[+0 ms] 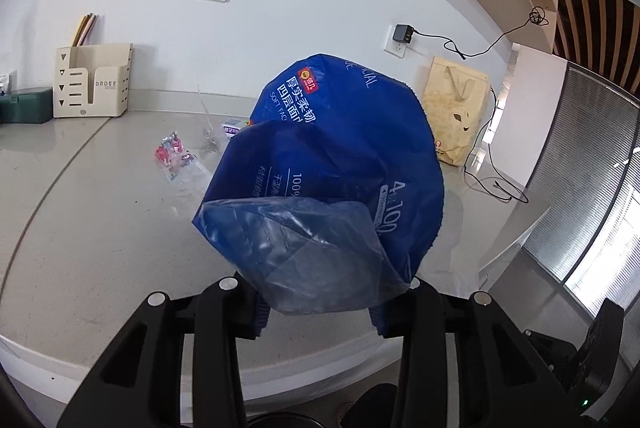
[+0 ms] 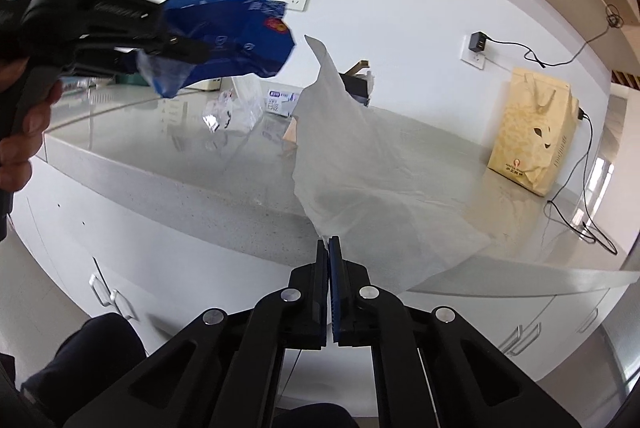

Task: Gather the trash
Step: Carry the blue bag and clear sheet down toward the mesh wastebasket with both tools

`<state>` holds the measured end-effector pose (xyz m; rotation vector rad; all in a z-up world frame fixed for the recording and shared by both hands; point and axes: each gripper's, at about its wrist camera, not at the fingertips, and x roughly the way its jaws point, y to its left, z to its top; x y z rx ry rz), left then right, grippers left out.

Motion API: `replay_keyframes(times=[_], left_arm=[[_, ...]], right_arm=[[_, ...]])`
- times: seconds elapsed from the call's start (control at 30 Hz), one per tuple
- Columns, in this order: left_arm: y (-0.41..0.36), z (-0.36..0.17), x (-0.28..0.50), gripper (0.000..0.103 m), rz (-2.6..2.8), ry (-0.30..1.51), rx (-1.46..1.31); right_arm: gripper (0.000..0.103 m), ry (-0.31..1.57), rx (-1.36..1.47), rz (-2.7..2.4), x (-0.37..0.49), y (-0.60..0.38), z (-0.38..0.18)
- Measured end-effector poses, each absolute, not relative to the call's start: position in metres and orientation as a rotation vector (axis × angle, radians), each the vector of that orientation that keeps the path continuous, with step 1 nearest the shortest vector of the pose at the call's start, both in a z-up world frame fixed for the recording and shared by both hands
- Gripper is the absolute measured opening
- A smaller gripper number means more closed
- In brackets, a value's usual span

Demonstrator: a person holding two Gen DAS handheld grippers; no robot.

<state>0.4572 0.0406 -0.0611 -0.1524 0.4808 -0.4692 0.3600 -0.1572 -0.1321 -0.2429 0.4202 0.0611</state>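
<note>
Black left gripper linkage, silver rivets, blue ribbed pads.

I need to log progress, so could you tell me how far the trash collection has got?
Nothing visibly finished. In hand: left gripper holds the blue wrapper; right gripper pinches the white bag. Left on the counter: the candy wrapper and clear plastic.

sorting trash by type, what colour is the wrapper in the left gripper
Deep blue with white print and a clear end, the wrapper shows best in the left wrist view.
</note>
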Motion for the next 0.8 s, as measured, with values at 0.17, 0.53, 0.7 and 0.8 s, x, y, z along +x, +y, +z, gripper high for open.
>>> replay_keyframes(times=[0.17,0.53,0.7,0.8], left_arm=[[0.051,-0.056,0.431,0.039,-0.466,0.468,-0.146],[0.068,-0.074,0.368,0.039,-0.508,0.516,-0.178],[0.074,-0.090,0.331,0.039,-0.506,0.529,-0.182],[0.078,-0.100,0.311,0.039,-0.509,0.546,-0.182]], right_arm=[[0.006,0.415,-0.210,0.063,0.338,-0.159,-0.120],[0.006,0.425,-0.196,0.096,0.266,-0.146,-0.112],[0.006,0.455,-0.209,0.128,0.227,-0.136,-0.117],[0.006,0.462,-0.211,0.131,0.208,-0.130,-0.121]])
